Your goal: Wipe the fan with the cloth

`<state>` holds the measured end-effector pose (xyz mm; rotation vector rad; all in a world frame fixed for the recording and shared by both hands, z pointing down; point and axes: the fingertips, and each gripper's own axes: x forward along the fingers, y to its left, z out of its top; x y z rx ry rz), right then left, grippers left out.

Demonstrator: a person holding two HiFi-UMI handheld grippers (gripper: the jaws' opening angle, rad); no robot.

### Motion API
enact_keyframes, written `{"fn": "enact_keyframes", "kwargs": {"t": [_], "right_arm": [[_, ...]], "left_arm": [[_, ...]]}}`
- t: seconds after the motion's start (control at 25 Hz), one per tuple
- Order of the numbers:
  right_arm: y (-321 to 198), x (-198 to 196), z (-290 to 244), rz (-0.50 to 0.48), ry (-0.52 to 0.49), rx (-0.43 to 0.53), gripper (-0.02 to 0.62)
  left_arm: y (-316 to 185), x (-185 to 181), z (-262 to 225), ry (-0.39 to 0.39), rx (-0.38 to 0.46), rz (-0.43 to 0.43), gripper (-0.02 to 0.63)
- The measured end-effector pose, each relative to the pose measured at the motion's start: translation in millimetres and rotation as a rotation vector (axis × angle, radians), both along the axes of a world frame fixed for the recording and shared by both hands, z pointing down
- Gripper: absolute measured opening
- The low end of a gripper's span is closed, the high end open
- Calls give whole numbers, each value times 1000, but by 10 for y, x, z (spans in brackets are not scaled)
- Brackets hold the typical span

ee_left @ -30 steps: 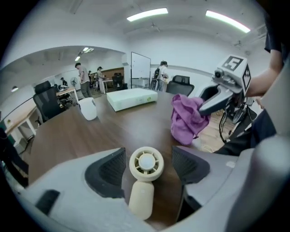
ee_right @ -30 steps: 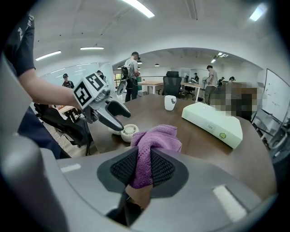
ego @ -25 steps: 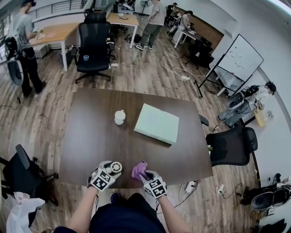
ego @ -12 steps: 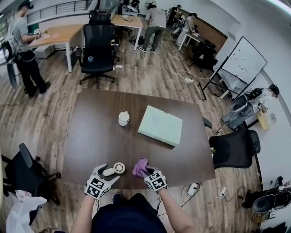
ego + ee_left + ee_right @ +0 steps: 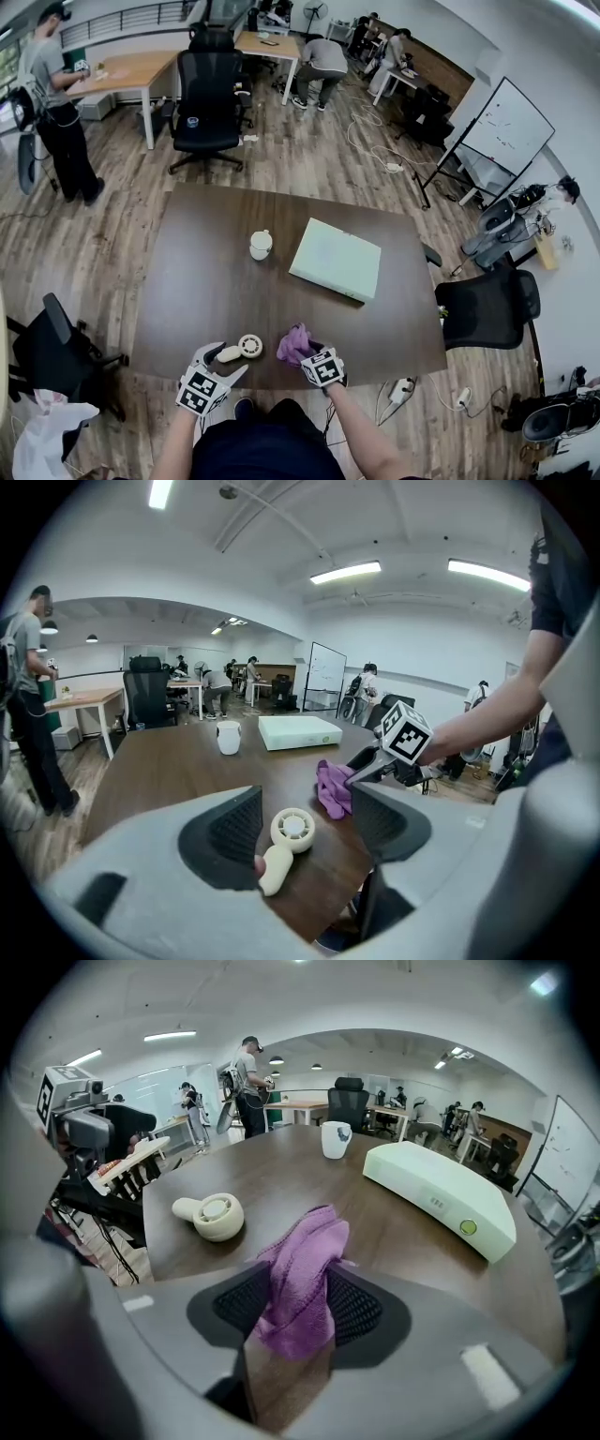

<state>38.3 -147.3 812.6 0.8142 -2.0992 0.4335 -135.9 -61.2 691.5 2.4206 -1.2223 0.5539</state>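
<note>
Open ofc, wood-plank floor, dark brown table, black chairs, whiteboard at right, strip lights, white walls

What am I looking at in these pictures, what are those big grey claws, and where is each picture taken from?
There is no robot here. A person holds a hand tool with two jaws, called a gripper, in each hand. The picture from above comes from a camera on the person's head. The other two come from cameras that ride on the grippers and look along their jaws, which are the grey claws you see.

On the brown table are a small cream fan, a purple cloth, a white mug and a flat pale box.

The left gripper holds nothing. Its jaws have just narrowed a little but stand open, and the fan lies on the table between them. The right gripper has just been opening its jaws, and the cloth sits loose between them.
</note>
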Motion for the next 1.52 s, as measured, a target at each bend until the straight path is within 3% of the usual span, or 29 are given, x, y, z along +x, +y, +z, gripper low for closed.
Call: {"fn": "enact_keyframes", "kwargs": {"t": [0.24, 0.44, 0.68, 0.8, 1.0, 1.2, 1.32, 1.52], "right_arm": [[21, 115, -131, 50, -57, 11, 307], [98, 128, -438, 37, -95, 71, 318], [287, -12, -887, 1, -193, 151, 318], [360, -24, -1141, 19, -246, 194, 280], [483, -36, -1347, 24, -281, 223, 254], [528, 75, -1437, 54, -246, 263, 134], [571, 141, -1461, 52, -201, 294, 11], [708, 197, -1564, 57, -229, 249, 11]], "left_arm": [[14, 74, 4, 0, 3, 17, 291], [-36, 110, -161, 34, 45, 7, 255], [-42, 186, -222, 10, 67, 21, 241], [-44, 213, -280, -16, 94, 24, 173], [-27, 216, -334, -29, 133, 3, -3], [81, 349, -254, -99, 105, 82, -3], [156, 379, -235, -101, 98, 103, -3], [275, 424, -166, -130, 68, 145, -3]]}}
